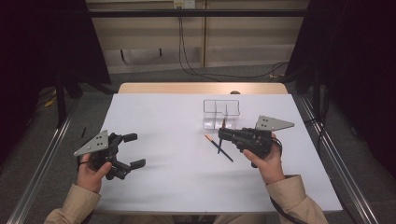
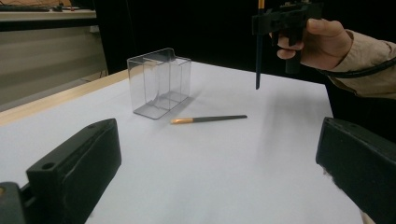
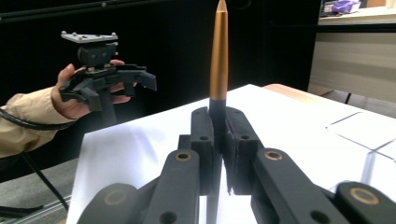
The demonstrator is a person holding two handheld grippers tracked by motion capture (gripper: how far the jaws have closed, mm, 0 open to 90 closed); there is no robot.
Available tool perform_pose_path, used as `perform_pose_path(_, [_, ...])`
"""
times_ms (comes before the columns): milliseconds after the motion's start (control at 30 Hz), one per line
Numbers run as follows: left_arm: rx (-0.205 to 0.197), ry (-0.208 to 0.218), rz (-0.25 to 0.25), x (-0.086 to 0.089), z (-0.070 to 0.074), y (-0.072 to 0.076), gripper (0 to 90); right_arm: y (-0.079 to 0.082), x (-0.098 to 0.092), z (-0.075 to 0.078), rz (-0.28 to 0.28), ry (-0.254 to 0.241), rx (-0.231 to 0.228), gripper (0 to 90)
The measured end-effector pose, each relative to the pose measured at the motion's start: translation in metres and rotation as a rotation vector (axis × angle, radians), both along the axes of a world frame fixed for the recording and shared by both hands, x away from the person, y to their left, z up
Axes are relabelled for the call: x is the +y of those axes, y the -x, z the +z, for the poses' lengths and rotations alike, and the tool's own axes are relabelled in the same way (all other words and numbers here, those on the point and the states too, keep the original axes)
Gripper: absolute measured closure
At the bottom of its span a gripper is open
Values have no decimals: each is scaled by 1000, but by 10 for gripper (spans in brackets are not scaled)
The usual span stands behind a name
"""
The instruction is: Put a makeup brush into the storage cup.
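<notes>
Right tongs [image 1: 223,135] clamped on a gold-capped pen [image 3: 218,70] just in front of the clear box [image 1: 221,113]; second pen [image 1: 218,148] lying nearby; left tongs [image 1: 135,150] spread wide, empty.

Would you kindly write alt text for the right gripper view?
The right tool is shut on a dark pen with a gold end, held upright over a white table. Beyond, a hand holds the open left tool.

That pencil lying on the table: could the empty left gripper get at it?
Probably yes: the left gripper is open, and bare table lies between it and the lying pencil.
</notes>
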State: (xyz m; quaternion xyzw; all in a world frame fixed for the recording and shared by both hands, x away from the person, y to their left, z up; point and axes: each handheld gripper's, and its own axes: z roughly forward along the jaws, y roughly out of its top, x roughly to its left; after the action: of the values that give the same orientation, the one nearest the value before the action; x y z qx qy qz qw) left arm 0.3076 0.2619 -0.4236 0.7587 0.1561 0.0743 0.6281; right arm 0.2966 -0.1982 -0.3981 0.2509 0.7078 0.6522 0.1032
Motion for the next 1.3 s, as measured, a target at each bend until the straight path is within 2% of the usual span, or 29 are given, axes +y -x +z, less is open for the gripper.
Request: perform_pose_path(1300, [-11, -4, 0, 2, -1, 1, 0, -51, -24, 21, -152, 76, -58, 832])
